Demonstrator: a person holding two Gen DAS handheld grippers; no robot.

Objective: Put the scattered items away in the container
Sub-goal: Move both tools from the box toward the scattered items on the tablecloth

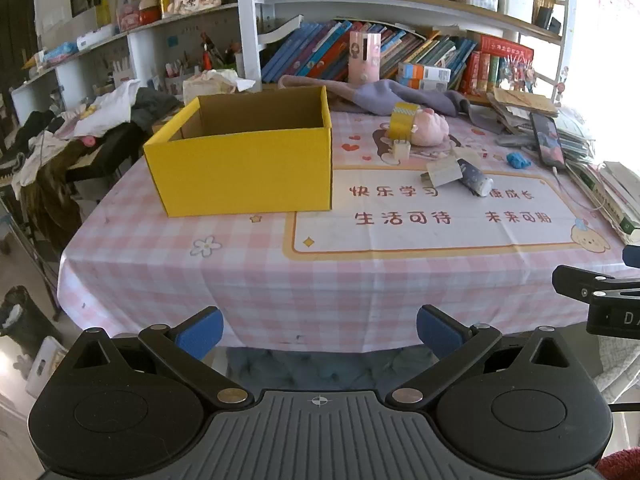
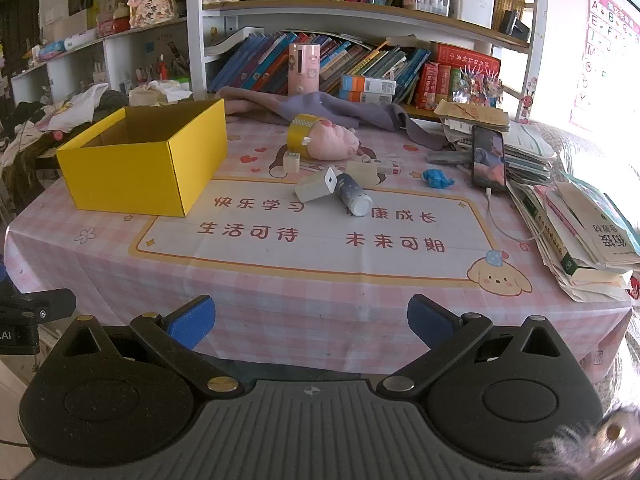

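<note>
Here the yellow box [image 2: 142, 160] sits open-topped on the left part of the table [image 2: 320, 292], on the pink checked cloth, and what I can see of its inside is bare cardboard. To its right, past the middle of the cloth, lie the scattered things. I count two white chargers with prongs: a small one [image 2: 292, 161] standing on the far side and a larger one [image 2: 316, 186] lying on its side. Touching that larger one is one dark tube [image 2: 353, 197] with a white cap, tilted toward the near right. Behind them I see one roll of yellow tape [image 2: 301, 135] leaning against one pink plush toy [image 2: 334, 142], and off to the right one blue crumpled scrap [image 2: 436, 179], well apart from the rest.

My right view shows a third white block [image 2: 362, 171] just behind the tube, which my left view shows only partly, and a phone [image 2: 488, 159] propped against the paper stacks on the right edge. My left view alone shows the box's far inner wall fully.

My left gripper [image 1: 320, 336] hangs over the near table edge with its blue pads wide apart and nothing between them. My right gripper [image 2: 312, 322] is the same, spread and holding nothing, beside it.
</note>
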